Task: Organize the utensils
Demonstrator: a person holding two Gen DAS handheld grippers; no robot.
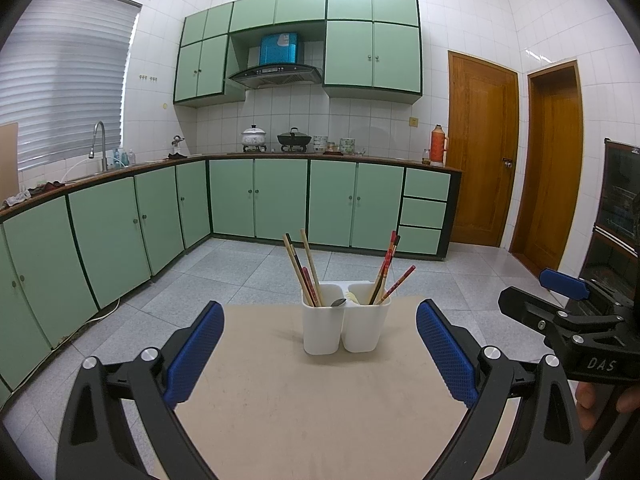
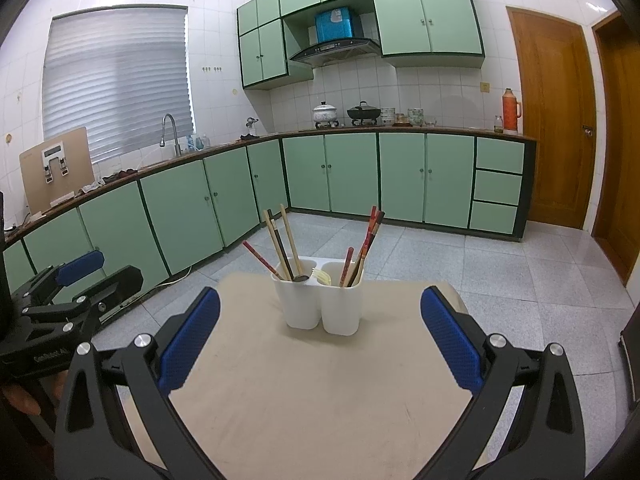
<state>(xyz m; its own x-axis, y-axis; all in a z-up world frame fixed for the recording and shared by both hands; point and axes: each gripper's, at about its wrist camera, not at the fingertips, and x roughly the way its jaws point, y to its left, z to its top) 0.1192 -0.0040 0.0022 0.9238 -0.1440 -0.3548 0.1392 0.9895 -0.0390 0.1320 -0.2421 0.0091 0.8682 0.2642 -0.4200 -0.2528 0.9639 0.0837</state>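
Observation:
A white two-compartment utensil holder (image 1: 345, 322) (image 2: 322, 303) stands at the far end of a small beige table (image 1: 312, 392) (image 2: 316, 380). Several chopsticks (image 1: 306, 270) (image 2: 282, 240) stand in its left compartment with a spoon (image 1: 338, 302) (image 2: 301, 278). More chopsticks (image 1: 387, 270) (image 2: 366, 246) stand in the right one, beside a pale fork (image 2: 322, 277). My left gripper (image 1: 320, 354) is open and empty, short of the holder. My right gripper (image 2: 320, 338) is open and empty too. Each gripper shows at the edge of the other's view: the right (image 1: 564, 292), the left (image 2: 80, 270).
Green kitchen cabinets (image 1: 256, 200) (image 2: 352, 168) line the far and left walls, with grey tiled floor between them and the table. Two wooden doors (image 1: 480, 148) (image 2: 548, 116) are at the right. A dark glass cabinet (image 1: 618, 208) stands at the far right.

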